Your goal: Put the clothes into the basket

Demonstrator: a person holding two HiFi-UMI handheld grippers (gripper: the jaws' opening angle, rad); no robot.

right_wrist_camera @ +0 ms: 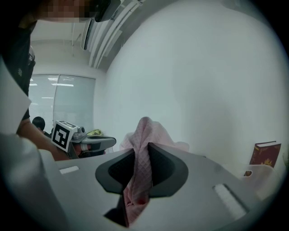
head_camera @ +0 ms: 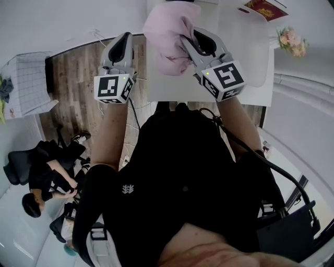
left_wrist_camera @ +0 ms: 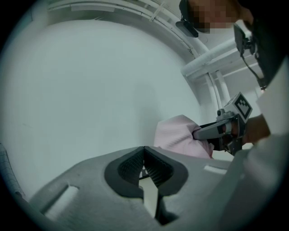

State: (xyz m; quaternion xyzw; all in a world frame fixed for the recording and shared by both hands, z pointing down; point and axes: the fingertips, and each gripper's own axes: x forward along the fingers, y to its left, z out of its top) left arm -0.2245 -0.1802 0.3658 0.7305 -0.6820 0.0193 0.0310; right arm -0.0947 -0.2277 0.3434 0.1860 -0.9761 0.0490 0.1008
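A pink cloth (head_camera: 166, 32) hangs bunched above the white table (head_camera: 245, 57), with my right gripper (head_camera: 186, 40) shut on it. In the right gripper view a fold of the pink cloth (right_wrist_camera: 141, 149) is pinched between the dark pads. My left gripper (head_camera: 125, 37) is held up to the left of the cloth, apart from it, its jaws shut on nothing. In the left gripper view its tips (left_wrist_camera: 144, 150) meet, and the pink cloth (left_wrist_camera: 177, 135) and right gripper (left_wrist_camera: 212, 131) show beyond. A white gridded basket (head_camera: 28, 86) stands on the floor far left.
A dark red book (head_camera: 266, 7) and a small bunch of flowers (head_camera: 292, 41) lie at the table's far right. A person sits on a chair (head_camera: 44, 177) at lower left over the wooden floor (head_camera: 73, 88). Some clothes (head_camera: 4, 89) show at the basket's left edge.
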